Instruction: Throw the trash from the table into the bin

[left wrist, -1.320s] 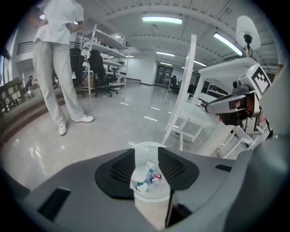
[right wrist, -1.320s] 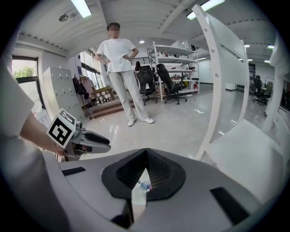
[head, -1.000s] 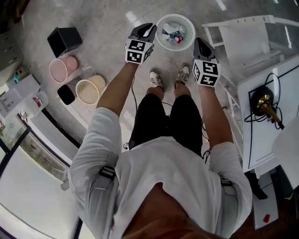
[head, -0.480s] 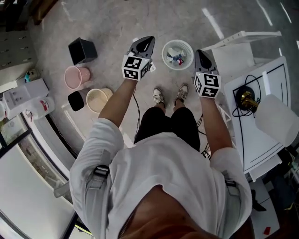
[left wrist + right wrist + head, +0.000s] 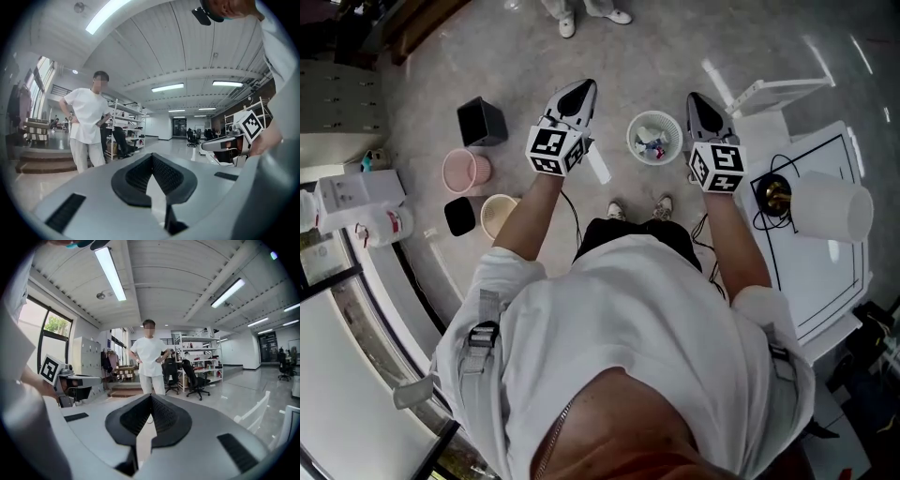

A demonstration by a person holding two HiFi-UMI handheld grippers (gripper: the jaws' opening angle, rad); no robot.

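The white mesh bin (image 5: 656,137) stands on the floor ahead of the person's shoes, with crumpled trash (image 5: 652,145) inside. My left gripper (image 5: 581,92) is held high, left of the bin, jaws shut with nothing between them. On the bin's right my right gripper (image 5: 697,101) is at the same height, also shut and empty. In the left gripper view the left gripper (image 5: 152,161) points out level across the room, and in the right gripper view so does the right gripper (image 5: 150,404). The floor and the bin are hidden from both.
A white table (image 5: 825,272) with a white cylinder (image 5: 830,208) and a brass object (image 5: 773,197) stands at the right. Left of me on the floor are a black bin (image 5: 482,121), a pink basket (image 5: 466,171) and a beige basket (image 5: 499,214). A person (image 5: 150,362) stands ahead.
Both grippers have risen well above the bin and levelled out. The person has straightened up, so the bin and floor look smaller and farther away.
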